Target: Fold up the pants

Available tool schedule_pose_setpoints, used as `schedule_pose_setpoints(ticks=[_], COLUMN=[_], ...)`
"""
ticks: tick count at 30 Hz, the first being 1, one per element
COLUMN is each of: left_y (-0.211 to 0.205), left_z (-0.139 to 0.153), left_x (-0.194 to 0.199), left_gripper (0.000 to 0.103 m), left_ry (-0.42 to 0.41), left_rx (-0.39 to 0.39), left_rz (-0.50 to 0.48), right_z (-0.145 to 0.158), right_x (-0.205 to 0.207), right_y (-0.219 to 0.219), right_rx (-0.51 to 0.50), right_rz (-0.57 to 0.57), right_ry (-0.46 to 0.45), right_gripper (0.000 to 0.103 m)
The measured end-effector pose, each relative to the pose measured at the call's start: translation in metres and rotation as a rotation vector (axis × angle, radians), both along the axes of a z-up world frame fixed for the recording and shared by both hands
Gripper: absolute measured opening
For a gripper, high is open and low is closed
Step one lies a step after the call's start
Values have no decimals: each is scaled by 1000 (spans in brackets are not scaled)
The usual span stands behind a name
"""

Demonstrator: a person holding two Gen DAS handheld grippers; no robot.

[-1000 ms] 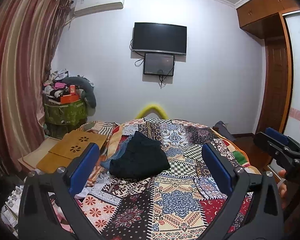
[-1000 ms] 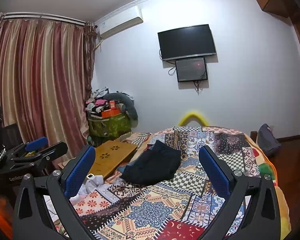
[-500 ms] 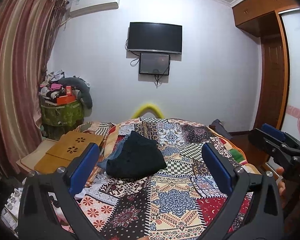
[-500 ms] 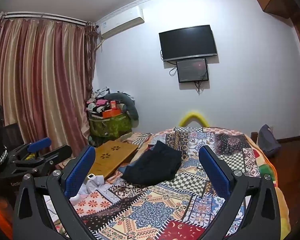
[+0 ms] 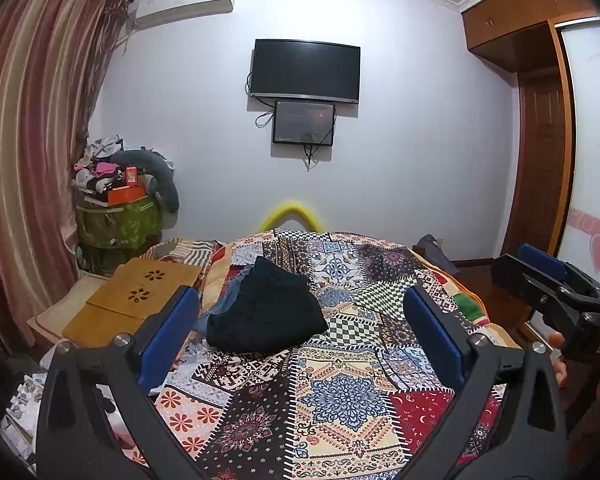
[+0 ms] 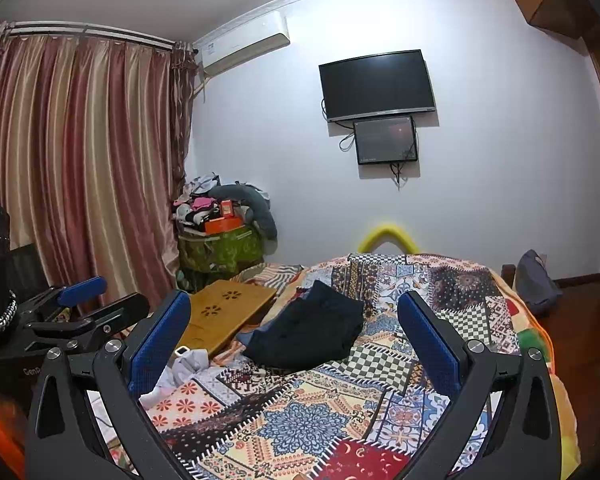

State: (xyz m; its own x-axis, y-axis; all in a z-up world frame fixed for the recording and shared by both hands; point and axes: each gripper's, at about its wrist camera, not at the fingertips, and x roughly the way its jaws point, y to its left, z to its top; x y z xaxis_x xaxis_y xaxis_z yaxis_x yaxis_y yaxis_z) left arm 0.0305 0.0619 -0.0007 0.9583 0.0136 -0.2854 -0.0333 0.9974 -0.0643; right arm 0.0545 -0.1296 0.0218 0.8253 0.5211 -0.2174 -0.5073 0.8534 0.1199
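Two hand-held grippers hang above the near end of the bed, both with jaws spread wide and nothing between them: the left hand-held gripper and the right hand-held gripper; the dark pants lie well ahead of both, on the patchwork quilt toward its left side, in a compact, lumpy heap with a bit of blue denim showing at the left edge; whether that denim is a separate garment I cannot tell. The heap would fit a bundle waiting to be spread as well as a rough fold just set down; the pictures do not settle which. In either case, any grasp is best made on an outer edge or the waistband, not the middle of the mound, so only one layer lifts; the wooden lap desk just left of the pile is worth keeping clear of.
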Motion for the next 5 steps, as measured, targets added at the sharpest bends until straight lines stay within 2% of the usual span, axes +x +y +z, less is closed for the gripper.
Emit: schedule_pose_setpoints(ticks=[5], left_y=[4], left_z=[-4], left_x=[3], left_gripper=[103], left_ry=[12], left_rx=[-7], left_rz=[-4], right_z=[-3], right_x=[0], right_y=[2], right_rx=[-6], right_rz=[-1], right_ry=[5], right_gripper=[103])
